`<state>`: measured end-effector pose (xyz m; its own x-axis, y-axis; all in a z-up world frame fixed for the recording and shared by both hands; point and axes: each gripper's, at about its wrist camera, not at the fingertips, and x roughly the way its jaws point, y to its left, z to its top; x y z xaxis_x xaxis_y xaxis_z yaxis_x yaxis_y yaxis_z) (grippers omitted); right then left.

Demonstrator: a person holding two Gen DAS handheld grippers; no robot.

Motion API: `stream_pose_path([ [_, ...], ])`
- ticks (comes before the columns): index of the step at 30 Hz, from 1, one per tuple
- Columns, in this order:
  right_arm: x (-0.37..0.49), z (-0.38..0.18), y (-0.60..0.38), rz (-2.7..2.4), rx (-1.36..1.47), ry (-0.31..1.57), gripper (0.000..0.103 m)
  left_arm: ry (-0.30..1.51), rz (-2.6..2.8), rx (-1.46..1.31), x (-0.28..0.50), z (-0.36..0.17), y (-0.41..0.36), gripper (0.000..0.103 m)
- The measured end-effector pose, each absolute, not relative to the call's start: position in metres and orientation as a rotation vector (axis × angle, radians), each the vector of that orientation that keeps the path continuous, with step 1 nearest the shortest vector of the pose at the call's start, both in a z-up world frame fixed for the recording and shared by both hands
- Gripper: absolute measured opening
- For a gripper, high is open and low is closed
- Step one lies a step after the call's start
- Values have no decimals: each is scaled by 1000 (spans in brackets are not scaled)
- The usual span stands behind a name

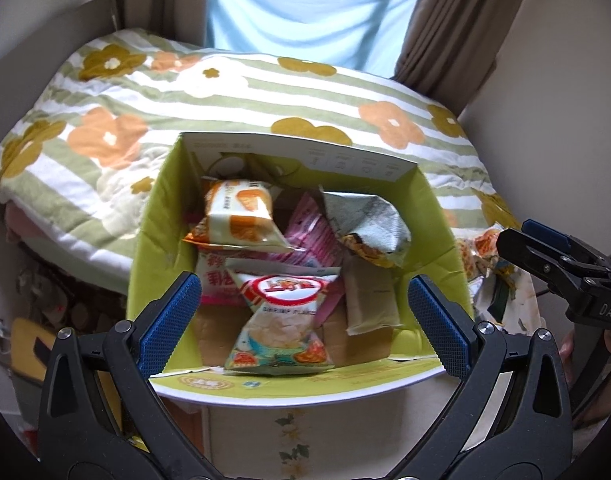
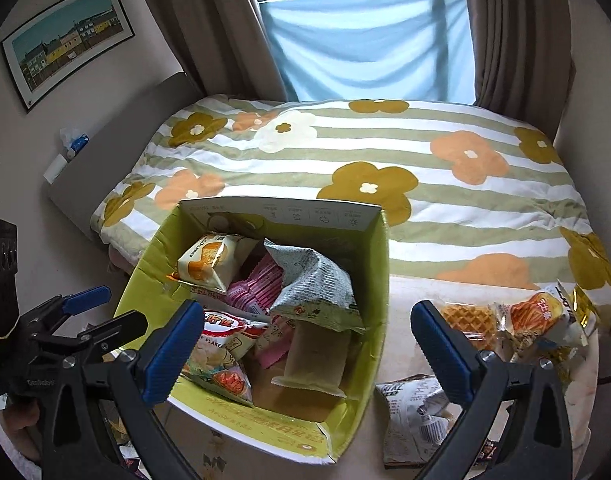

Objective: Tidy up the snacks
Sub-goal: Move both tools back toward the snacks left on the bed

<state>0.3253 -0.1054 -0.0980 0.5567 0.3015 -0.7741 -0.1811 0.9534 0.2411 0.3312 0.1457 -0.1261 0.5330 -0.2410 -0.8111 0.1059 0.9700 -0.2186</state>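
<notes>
An open green cardboard box (image 1: 153, 232) (image 2: 379, 280) holds several snack packets: a shrimp flakes bag (image 1: 285, 320) (image 2: 221, 348), an orange and white bread packet (image 1: 241, 216) (image 2: 209, 264), pink packets (image 1: 311, 232), a grey bag (image 1: 365, 220) (image 2: 309, 284) and a beige packet (image 1: 371, 300) (image 2: 317, 360). My left gripper (image 1: 305, 320) hangs open and empty above the box. My right gripper (image 2: 305, 348) is open and empty over the box's right wall. Loose snacks lie right of the box: a waffle packet (image 2: 465, 320), an orange packet (image 2: 541, 316) and a grey and white bag (image 2: 417, 412).
The box and loose snacks sit on a pale table (image 2: 409, 292) against a bed with a flowered, striped quilt (image 2: 385, 160). Curtains and a blue cloth hang behind. A framed picture (image 2: 69, 40) is on the left wall. Each gripper shows in the other's view (image 1: 561, 264) (image 2: 85, 316).
</notes>
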Motion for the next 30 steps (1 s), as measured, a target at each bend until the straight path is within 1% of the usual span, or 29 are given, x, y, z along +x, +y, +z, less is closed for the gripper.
stream_pose_path([
  [8,303,-78,-157,212,155,891,103,953,-275,-99,318,-111,94,103],
  [15,282,-79,-222,207,161,885,103,954,-273,-96,296,-108,30,103],
  [21,266,-99,-275,258,130,923,103,996,-203,-126,282,-126,-22,103],
  [30,252,-149,-331,353,75,1012,103,1015,-58,-249,260,-160,-72,103],
])
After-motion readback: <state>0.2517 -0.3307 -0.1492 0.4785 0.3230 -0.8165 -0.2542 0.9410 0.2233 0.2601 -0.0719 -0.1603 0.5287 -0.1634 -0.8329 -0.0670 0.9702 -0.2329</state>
